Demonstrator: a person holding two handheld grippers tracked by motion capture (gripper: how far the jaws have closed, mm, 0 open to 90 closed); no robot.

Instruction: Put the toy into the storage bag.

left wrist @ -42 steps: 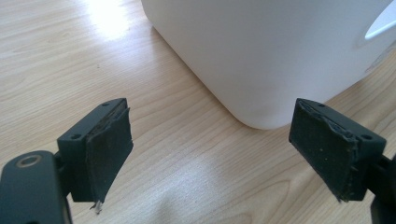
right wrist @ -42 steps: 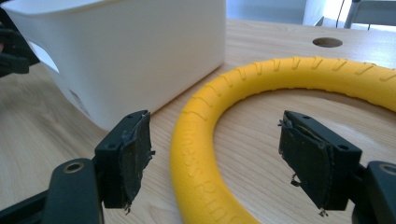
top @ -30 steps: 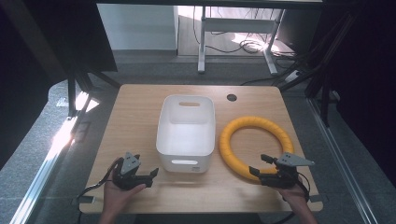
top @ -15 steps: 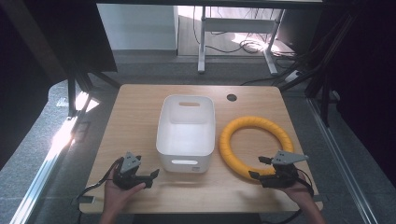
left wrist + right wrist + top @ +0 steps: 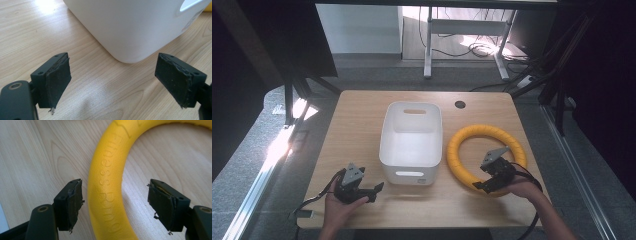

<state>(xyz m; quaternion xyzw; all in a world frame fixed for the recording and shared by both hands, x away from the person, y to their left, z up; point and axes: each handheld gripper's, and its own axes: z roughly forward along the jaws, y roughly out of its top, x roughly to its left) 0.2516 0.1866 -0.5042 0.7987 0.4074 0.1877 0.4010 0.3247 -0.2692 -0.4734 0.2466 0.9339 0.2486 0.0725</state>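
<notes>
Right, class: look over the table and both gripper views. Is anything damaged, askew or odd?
Only wear. The black pads of the right hand-held gripper, open astride the yellow ring, are frayed at their edges. The left hand-held gripper has chipped pads too. The white bin sits square and looks intact.

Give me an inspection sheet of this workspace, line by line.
Surface: wooden table, with a round cable hole near the far edge.
Job's things: yellow foam ring flat on the table; white bin beside it, nothing seen inside.
Clutter: nothing seen.
Grippers: right claw open, its jaws either side of the ring's near arc, no contact seen; left claw open over bare wood, facing the bin's corner.
Cables: one trails from each claw toward the near edge.
Surroundings: grey floor, another desk's legs and loose wires beyond the table.
</notes>
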